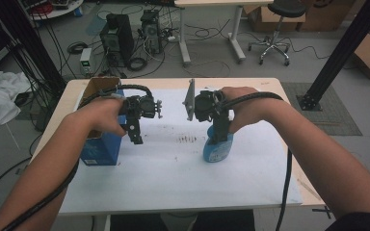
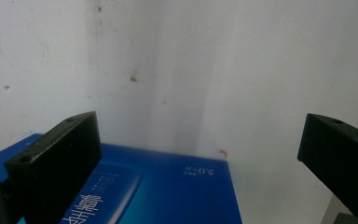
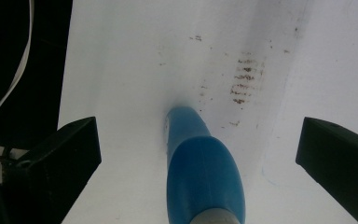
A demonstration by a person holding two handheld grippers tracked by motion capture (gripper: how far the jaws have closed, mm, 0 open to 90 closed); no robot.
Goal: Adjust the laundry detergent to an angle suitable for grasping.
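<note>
Blue bottle (image 1: 218, 147) upright on white sheet (image 1: 173, 168), right of centre, near brown smudges (image 1: 188, 139). Right gripper (image 1: 217, 129) poised directly above; jaws spread wide on either side of bottle (image 3: 200, 163), apparently clear of it. Left gripper (image 1: 136, 134) pointed down beside blue box (image 1: 101, 147) at sheet's left edge; jaws released, grasping nothing, box top (image 2: 168, 191) below. Wooden table (image 1: 289, 103) beneath.

blue box (image 2: 177, 186), "5.0" printed upside down, other print unreadable
</note>
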